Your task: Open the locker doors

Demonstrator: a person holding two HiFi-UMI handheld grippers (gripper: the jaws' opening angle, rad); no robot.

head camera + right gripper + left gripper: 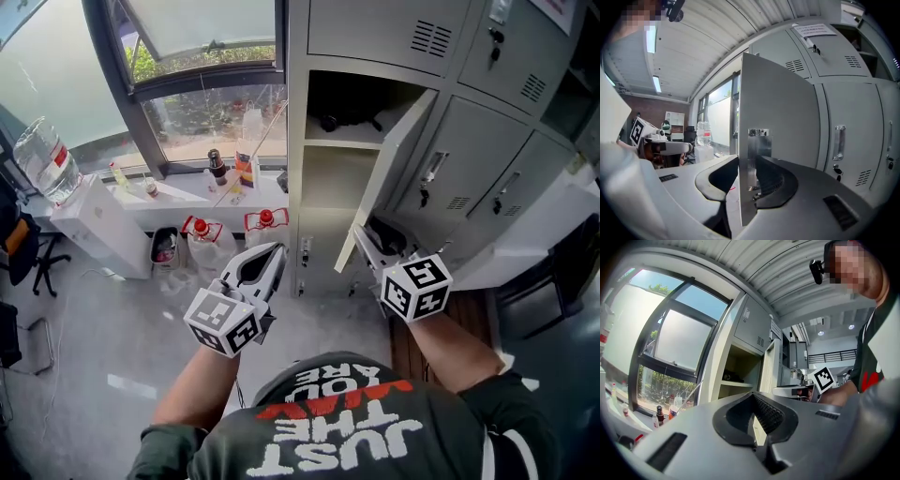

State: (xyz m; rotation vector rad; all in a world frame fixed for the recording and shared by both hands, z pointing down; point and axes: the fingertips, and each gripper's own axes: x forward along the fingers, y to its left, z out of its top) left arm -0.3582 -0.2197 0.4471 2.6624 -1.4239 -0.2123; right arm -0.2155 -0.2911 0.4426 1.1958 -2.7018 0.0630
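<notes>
A grey bank of lockers (375,33) fills the top right of the head view. One locker door (394,169) stands swung out, showing an open compartment (342,173) with a shelf and a dark item on it. My right gripper (367,236) is at that door's lower free edge. In the right gripper view the door (778,103) and its metal handle plate (758,133) sit between the jaws of the right gripper (746,158), which is shut on the door's edge. My left gripper (277,249) hangs free left of the lockers, jaws together and empty; it is also seen as left gripper (753,394).
Closed locker doors (441,169) with handles lie right of the open one. Left are a window sill with bottles (217,167), a bin (165,246), red-capped jugs (202,232), a water bottle (45,159) and a chair (23,248). A dark seat (553,277) stands far right.
</notes>
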